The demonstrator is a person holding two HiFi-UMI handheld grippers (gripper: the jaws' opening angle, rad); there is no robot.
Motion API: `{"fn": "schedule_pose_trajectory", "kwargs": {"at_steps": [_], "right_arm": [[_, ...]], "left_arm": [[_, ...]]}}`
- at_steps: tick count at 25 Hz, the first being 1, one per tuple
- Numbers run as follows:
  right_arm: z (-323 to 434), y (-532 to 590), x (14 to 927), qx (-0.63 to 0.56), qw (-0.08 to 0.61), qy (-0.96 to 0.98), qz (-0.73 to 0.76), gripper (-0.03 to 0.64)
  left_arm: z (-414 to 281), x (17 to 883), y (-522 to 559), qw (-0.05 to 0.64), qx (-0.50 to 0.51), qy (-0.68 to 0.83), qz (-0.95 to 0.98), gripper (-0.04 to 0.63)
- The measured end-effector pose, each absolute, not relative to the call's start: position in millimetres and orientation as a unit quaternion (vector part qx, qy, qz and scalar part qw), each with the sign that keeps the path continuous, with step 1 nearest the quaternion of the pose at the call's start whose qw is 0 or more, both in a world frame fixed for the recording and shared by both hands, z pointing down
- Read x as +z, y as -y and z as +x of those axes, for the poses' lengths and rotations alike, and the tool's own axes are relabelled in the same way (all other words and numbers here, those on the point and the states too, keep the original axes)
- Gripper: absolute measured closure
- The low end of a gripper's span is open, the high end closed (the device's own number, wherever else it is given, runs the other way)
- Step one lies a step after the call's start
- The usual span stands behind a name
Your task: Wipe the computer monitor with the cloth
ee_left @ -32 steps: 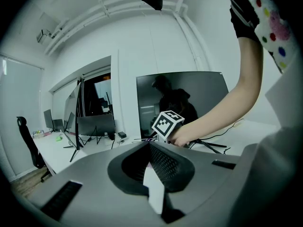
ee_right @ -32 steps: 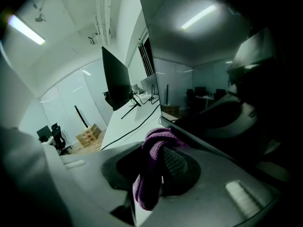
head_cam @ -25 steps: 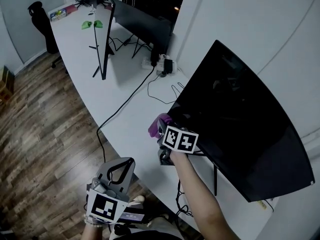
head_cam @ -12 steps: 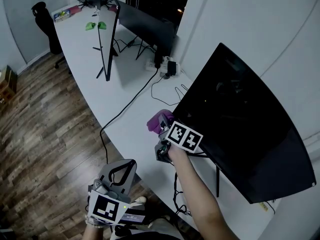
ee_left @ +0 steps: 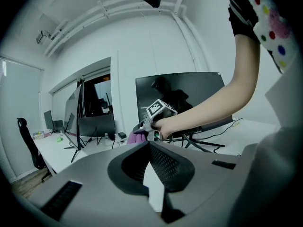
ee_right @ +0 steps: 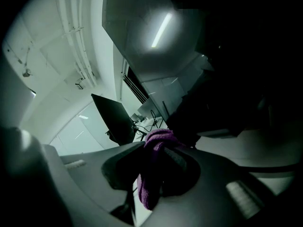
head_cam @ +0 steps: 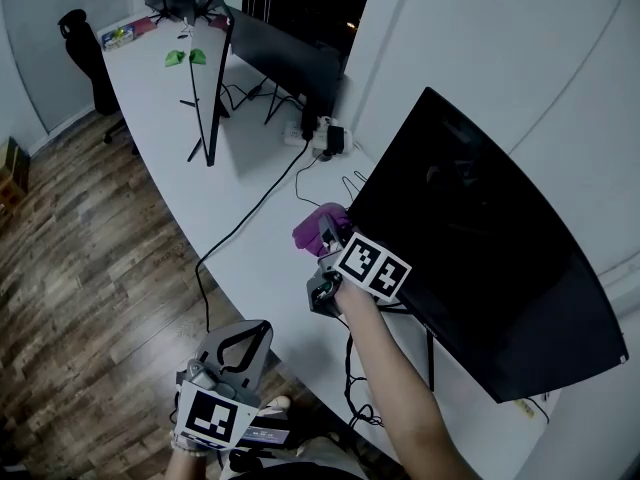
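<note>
A large dark curved monitor (head_cam: 480, 248) stands on the white desk (head_cam: 250, 258), tilted, its screen black. My right gripper (head_cam: 325, 230) is shut on a purple cloth (head_cam: 318, 224) and holds it at the monitor's lower left corner. In the right gripper view the purple cloth (ee_right: 154, 164) bunches between the jaws, with the dark monitor (ee_right: 236, 79) close ahead. My left gripper (head_cam: 240, 343) hangs low off the desk's near edge, jaws shut with nothing in them. The left gripper view shows the monitor (ee_left: 180, 98) and the right gripper (ee_left: 142, 129) ahead of it.
Two more monitors (head_cam: 215, 78) on stands sit further along the desk, with a power strip (head_cam: 325, 138) and black cables (head_cam: 250, 213) trailing across the top. Green items (head_cam: 185, 58) lie at the far end. A black chair (head_cam: 85, 48) stands on the wood floor (head_cam: 80, 268).
My right gripper with the cloth has moved a little up and away along the monitor's lower left edge. The left gripper has stayed where it was.
</note>
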State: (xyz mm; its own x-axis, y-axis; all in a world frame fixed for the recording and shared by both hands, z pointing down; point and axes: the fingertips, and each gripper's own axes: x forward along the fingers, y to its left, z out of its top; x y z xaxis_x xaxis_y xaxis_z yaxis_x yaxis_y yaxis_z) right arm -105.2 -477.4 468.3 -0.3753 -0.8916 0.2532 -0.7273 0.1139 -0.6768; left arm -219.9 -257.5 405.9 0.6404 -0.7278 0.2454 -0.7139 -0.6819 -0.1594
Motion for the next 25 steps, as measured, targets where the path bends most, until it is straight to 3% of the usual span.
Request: {"fn": "schedule_pose_trajectory", "kwargs": {"at_steps": [25], "right_arm": [[-84.1, 484.3, 345.6, -0.322, 0.198, -0.761, -0.527, 0.540]], "left_arm": [[-208.5, 383.6, 273.0, 0.043, -0.130, -0.394, -0.909, 0.589]]}}
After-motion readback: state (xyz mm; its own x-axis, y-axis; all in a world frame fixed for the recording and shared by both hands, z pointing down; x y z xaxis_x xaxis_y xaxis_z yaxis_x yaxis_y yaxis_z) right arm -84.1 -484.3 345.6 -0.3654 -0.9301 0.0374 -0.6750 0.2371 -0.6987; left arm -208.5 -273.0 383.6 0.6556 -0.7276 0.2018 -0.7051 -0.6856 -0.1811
